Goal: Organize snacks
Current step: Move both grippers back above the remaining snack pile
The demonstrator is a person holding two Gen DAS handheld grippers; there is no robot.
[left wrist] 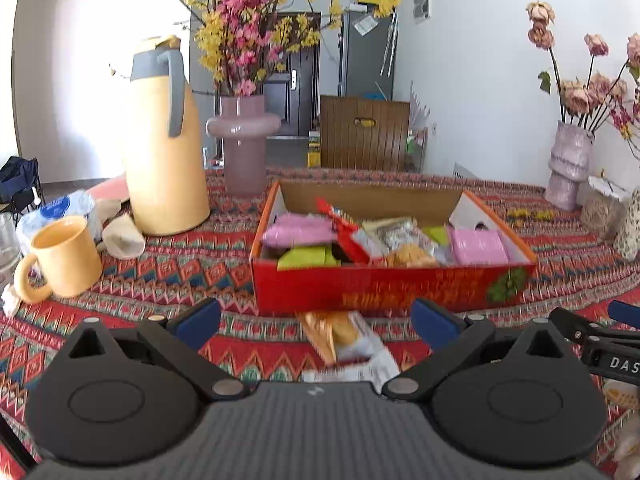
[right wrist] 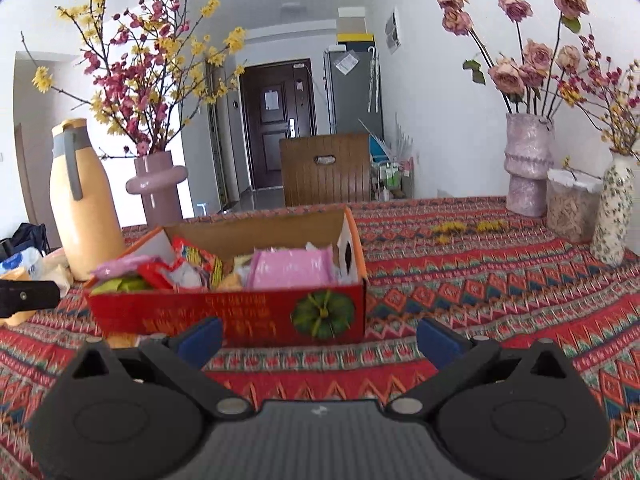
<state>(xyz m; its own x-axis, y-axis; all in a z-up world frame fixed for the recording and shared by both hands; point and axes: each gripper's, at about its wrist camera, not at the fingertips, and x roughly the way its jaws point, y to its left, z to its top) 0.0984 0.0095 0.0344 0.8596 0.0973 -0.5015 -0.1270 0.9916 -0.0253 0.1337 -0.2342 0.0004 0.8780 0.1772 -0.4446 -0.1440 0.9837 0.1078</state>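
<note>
A red cardboard box [left wrist: 376,288] [right wrist: 240,314] stands on the patterned tablecloth, filled with snack packets in pink [left wrist: 480,246] [right wrist: 290,268], green and red. One orange-and-white snack packet [left wrist: 348,344] lies on the cloth just in front of the box, between the spread fingers of my left gripper [left wrist: 316,322], which is open and not touching it. My right gripper [right wrist: 320,340] is open with nothing in it, hovering before the box's front wall. The right gripper's black arm shows at the far right edge of the left wrist view.
A yellow thermos jug [left wrist: 164,140] [right wrist: 84,204], a yellow mug [left wrist: 66,258] and crumpled wrappers [left wrist: 122,230] stand left of the box. A pink vase [left wrist: 242,140] with blossom branches is behind it. Vases [right wrist: 528,164] and a jar [right wrist: 572,208] line the right side.
</note>
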